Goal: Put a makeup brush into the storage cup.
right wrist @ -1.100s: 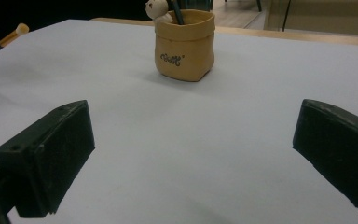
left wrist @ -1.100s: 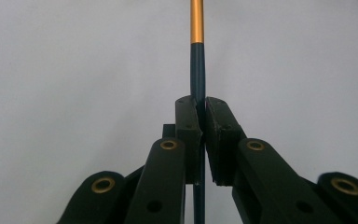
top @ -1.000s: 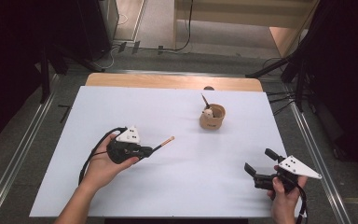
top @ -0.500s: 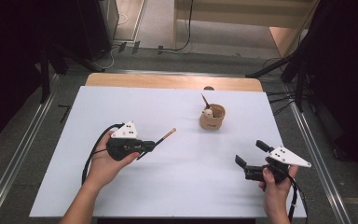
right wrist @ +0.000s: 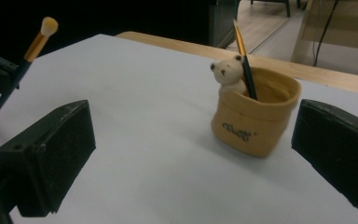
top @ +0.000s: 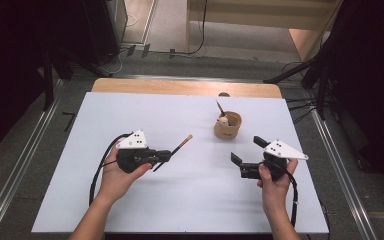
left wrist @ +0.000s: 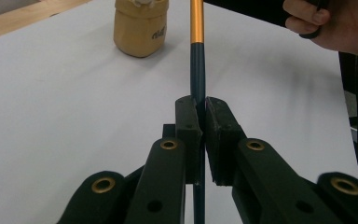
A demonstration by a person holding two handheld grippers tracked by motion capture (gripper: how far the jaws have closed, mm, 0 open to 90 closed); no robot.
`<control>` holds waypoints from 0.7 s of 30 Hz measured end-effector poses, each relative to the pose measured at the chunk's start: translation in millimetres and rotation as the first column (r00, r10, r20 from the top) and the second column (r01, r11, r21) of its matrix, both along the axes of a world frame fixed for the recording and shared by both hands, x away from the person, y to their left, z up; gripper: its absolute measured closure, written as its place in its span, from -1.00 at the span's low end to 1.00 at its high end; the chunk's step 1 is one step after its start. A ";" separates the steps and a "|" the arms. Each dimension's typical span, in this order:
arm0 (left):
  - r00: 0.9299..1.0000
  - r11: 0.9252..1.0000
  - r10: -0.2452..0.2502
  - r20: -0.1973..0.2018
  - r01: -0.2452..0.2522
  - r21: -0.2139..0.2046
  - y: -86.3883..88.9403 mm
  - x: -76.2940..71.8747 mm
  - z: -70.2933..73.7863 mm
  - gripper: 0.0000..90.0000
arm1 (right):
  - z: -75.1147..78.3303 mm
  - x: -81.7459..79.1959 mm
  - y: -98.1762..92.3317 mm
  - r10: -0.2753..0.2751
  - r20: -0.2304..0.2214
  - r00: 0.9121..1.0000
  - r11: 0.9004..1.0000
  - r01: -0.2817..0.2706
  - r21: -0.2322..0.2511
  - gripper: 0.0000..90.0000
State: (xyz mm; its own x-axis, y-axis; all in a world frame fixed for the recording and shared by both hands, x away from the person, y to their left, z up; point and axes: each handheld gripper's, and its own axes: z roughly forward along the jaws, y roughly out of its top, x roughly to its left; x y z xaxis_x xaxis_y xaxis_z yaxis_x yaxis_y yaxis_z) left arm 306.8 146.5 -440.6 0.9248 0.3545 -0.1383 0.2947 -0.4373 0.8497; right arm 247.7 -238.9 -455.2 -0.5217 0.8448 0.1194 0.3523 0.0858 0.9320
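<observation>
My left gripper point(top: 168, 155) point(left wrist: 202, 109) is shut on the dark handle of a makeup brush point(top: 178, 148) point(left wrist: 197, 56), whose gold ferrule and pale tip point toward the cup. The same brush point(right wrist: 29, 56) appears at the far left of the right gripper view. A tan cup point(top: 227, 126) point(right wrist: 254, 116) point(left wrist: 141, 25) with a small bear figure stands at the back right of the white table and holds another brush point(right wrist: 243, 60). My right gripper point(top: 247, 150) point(right wrist: 191, 158) is open with nothing between its fingers, hovering just right of and nearer than the cup.
The white table top point(top: 190, 200) ends at a wooden strip point(top: 180, 87) along the far edge. Dark drapes and metal floor rails point(top: 25, 160) flank the table. A cable point(top: 100, 165) trails from the left gripper.
My right gripper has moved left and away from the front right edge toward the cup, rising a little. The left gripper and its brush have stayed put.
</observation>
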 end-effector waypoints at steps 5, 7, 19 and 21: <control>1.000 0.999 0.019 0.007 -0.019 -0.026 2.9 0.9 -0.5 0.89 | 10.5 10.7 18.0 0.024 0.015 1.000 1.000 -0.024 0.005 -1.00; 1.000 0.999 0.025 0.014 -0.024 -0.042 3.9 0.6 -0.5 0.89 | 12.7 12.7 24.6 0.035 0.017 0.999 0.999 -0.035 0.017 -1.00; 0.999 0.993 0.029 0.031 -0.026 -0.112 -6.0 -4.3 -7.0 0.89 | 9.4 5.0 49.4 0.116 -0.020 0.993 0.989 -0.114 0.091 -0.89; 0.999 0.992 0.032 0.032 -0.028 -0.124 -7.4 -4.7 -8.2 0.89 | 9.2 3.9 52.4 0.129 -0.021 0.991 0.986 -0.126 0.106 -0.87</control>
State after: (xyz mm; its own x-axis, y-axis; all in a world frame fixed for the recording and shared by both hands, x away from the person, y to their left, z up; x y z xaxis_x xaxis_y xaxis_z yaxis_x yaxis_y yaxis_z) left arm 302.0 139.1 -448.7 0.9189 0.3641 -0.1516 0.2763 -0.3202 0.9061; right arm 251.6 -186.6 -446.1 -0.6195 0.7539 0.2188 0.3700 0.0347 0.9284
